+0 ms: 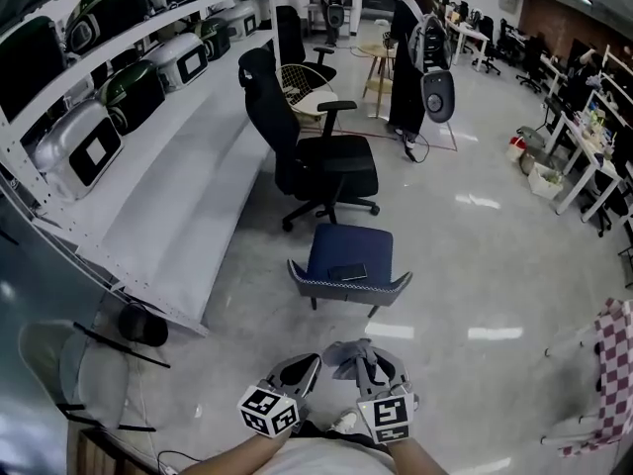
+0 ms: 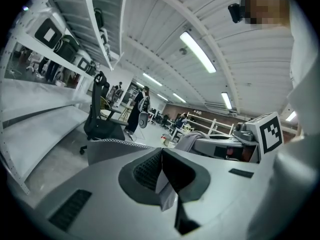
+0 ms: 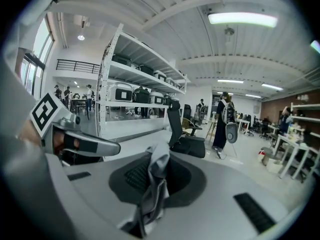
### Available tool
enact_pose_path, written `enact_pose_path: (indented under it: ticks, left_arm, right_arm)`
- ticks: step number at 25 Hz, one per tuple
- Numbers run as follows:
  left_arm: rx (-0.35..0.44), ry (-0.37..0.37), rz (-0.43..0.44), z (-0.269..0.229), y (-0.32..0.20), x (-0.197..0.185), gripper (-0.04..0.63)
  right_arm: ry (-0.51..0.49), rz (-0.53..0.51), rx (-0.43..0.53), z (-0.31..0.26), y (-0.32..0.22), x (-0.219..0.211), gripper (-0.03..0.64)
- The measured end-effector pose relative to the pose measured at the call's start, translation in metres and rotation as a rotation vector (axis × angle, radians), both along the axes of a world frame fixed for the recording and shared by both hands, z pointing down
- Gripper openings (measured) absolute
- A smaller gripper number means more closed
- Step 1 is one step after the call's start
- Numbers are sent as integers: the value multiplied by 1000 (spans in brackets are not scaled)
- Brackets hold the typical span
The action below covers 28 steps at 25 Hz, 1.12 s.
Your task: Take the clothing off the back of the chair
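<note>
Grey clothing (image 3: pixel 152 184) is being gripped between the closed jaws of the right gripper (image 3: pixel 159 156), the fabric being pinched in a bunched fold and hanging down past the pads. In the head view the clothing (image 1: pixel 346 356) is being seen as a crumpled mass over the jaw tips, low in the frame and near the person's body. It is being kept well apart from the blue chair (image 1: pixel 348 250), on whose seat a dark flat object (image 1: pixel 347 272) is lying. The left gripper (image 2: pixel 162 156) is being held just beside the right one with its jaws together; a pale sliver is showing at the seam between them, and what it is cannot be told. A black office chair (image 1: pixel 321 161) is standing beyond the blue one, beside white shelving (image 1: pixel 158 196) that is carrying white and green appliances (image 1: pixel 94 146). A person with a backpack (image 1: pixel 410 57) is standing farther back on the pale floor (image 1: pixel 475 265)
</note>
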<state>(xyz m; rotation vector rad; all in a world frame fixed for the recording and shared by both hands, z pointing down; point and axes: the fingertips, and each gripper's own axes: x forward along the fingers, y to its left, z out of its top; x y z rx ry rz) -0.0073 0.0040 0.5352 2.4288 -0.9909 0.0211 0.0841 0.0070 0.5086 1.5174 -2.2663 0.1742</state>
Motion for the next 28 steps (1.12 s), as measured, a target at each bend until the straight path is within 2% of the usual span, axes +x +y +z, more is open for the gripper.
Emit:
enact_pose_path:
  ticks: [18, 28]
  left_arm:
    - [5, 28, 42, 0, -13, -13, 9]
    - [9, 23, 15, -1, -14, -31, 9]
  right_arm:
    - [10, 47, 4, -4, -8, -12, 49]
    - [11, 41, -3, -3, -7, -23, 49]
